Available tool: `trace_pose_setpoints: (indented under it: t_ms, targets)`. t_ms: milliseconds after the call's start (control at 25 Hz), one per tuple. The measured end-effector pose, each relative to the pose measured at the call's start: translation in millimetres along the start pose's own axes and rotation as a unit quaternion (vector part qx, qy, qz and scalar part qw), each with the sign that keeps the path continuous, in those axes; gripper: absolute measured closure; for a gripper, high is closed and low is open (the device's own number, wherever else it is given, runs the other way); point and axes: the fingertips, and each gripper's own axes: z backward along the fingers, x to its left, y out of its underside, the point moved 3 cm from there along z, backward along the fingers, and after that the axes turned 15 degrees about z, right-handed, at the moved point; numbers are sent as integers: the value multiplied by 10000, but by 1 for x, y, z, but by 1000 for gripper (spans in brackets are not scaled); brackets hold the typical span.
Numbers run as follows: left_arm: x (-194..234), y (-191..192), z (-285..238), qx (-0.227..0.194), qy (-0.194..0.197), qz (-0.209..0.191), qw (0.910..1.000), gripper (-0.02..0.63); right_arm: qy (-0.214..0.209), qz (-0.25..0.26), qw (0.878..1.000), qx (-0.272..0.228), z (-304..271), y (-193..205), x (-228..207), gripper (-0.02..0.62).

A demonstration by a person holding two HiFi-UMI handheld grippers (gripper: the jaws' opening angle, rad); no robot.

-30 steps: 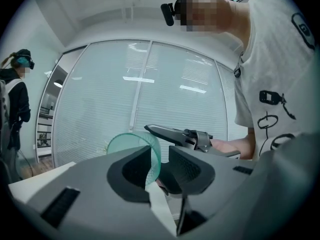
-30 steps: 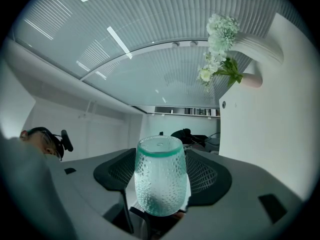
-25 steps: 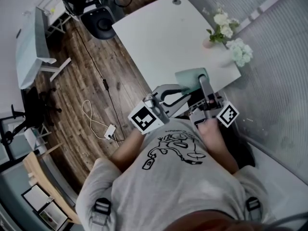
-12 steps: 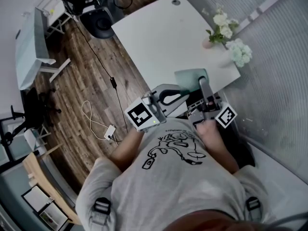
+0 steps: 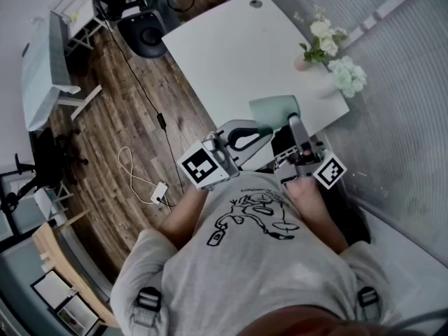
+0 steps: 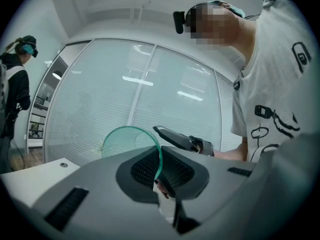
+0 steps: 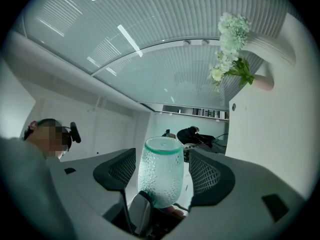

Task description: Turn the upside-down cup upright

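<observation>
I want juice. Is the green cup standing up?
No, tipped sideways. The left tongs pinch the rim of the cup, and from above its side shows, not its mouth.

Bright even light; ceiling-strip glare; fisheye warp; dark vignetted corners.

- White bench (image 5: 238, 54) with a plain flat top, running from just in front of the person out to the far end.
- There's a small round cable hole (image 5: 257, 3) near the far edge.
- A pinkish vase (image 5: 302, 63) stands on the right side of the bench, close to the ribbed wall.
- White flowers (image 5: 323, 32) with green leaves are in the vase, and one clump droops toward the near right corner.
- Wood floor (image 5: 133, 117) is left of the bench. A black cable (image 5: 143, 96) runs across it, and a white cord loops to a small white plug block (image 5: 159, 191).
</observation>
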Motion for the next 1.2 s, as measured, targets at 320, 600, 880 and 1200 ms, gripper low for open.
trace_pose_setpoints:
  t_ms: [320,600,880,1200]
  targets:
    - [9,-3,9,-46,-121,-21,9999,592,127,857,9955,394,12,-2,-4,264]
    - [15,0,13,-38,-166,-3,9999,592,58,2050,9760,737,12,-11,14,264]
    - [16,-2,14,20,-143,-54,9999,592,-302,3742,9170,1346,5,-5,48,264]
    - [18,-1,16,118,-198,-96,9997,592,-507,5673,7935,2143,-1,4,64,264]
